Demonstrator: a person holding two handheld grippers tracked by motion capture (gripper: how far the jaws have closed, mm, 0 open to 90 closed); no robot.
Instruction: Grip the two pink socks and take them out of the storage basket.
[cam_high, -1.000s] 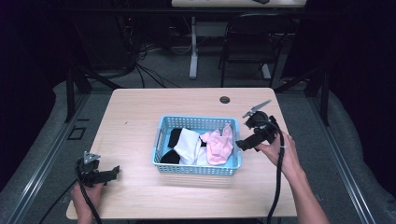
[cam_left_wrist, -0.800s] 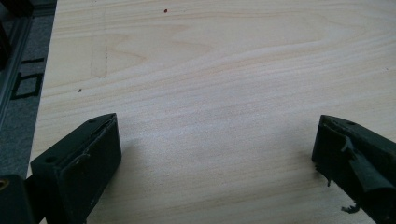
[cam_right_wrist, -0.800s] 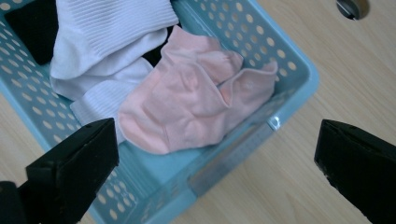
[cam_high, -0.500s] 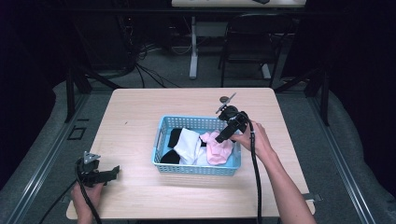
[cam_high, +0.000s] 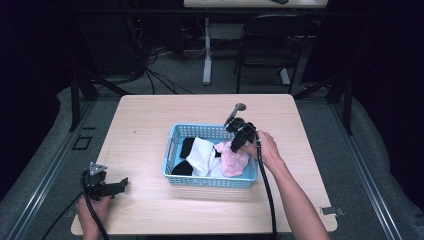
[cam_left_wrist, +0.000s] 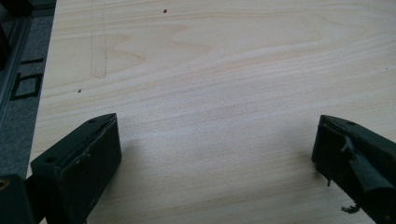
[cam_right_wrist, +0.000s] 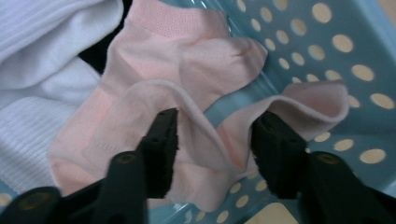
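Resting low: the left gripper (cam_high: 119, 185) sits at the table's 7 o'clock corner, held in the person's left hand (cam_high: 95, 207), a grey plate on top.
Left jaws: spread wide in the left gripper view (cam_left_wrist: 215, 163), bare wood between them, nothing held.
Table (cam_high: 150, 125): pale wood, with the basket (cam_high: 210, 180) near its centre.
Basket: light blue plastic with round holes in its floor and walls, clothes piled inside.
Right hand (cam_high: 265, 150): at the basket's 3 o'clock rim, its forearm running in from 5 o'clock.
Right gripper (cam_high: 235, 145): tipped down into the basket at about 2 o'clock of its middle, cable trailing back along the arm.
Right jaws: partly open in the right gripper view (cam_right_wrist: 212, 135), straddling a raised fold of the pink sock (cam_right_wrist: 187, 60); both jaws touch the cloth, but a pinch on it cannot be told.
Pink sock: crumpled at the basket's 3 o'clock end (cam_high: 232, 160), a curled edge lying on the perforated floor.
White cloth (cam_high: 202, 155): ribbed, just beside the sock toward 9 o'clock.
Black cloth (cam_high: 185, 150): at the basket's 9 o'clock end, partly under the white.
Small dark disc (cam_high: 240, 106): on the table at 12 o'clock, beyond the basket.
Beyond the table: a dark chair (cam_high: 272, 45) and cables on the grey floor.
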